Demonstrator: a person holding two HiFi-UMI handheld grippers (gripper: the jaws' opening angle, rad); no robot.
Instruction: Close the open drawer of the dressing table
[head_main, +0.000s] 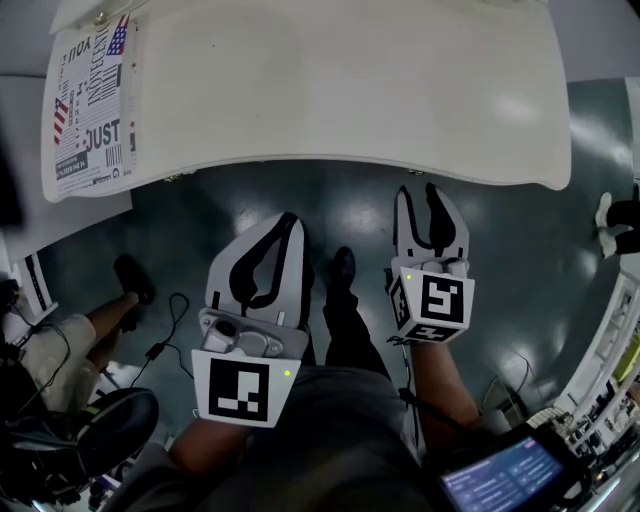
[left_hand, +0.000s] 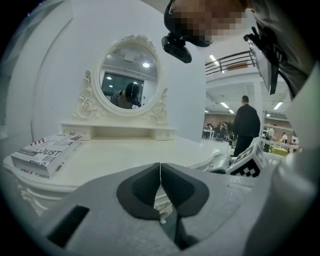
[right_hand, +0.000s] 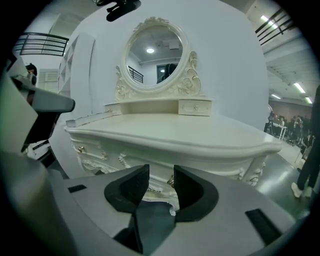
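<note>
Jaws pressed together and empty on left gripper (head_main: 290, 218), slightly parted and empty on right gripper (head_main: 418, 192), both short of bench (head_main: 350, 90). Below, drawer front (right_hand: 161, 175) seemingly flush: closing probably done.

From your head view, the dressing table (head_main: 400, 100) top overhangs its own front and hides every drawer. Its far edge is cut off. Your right gripper (right_hand: 160, 174) covers the middle of the carved front, and your left gripper (left_hand: 160, 167) blocks the near front. The people (left_hand: 220, 131) far right are too small to make out.
</note>
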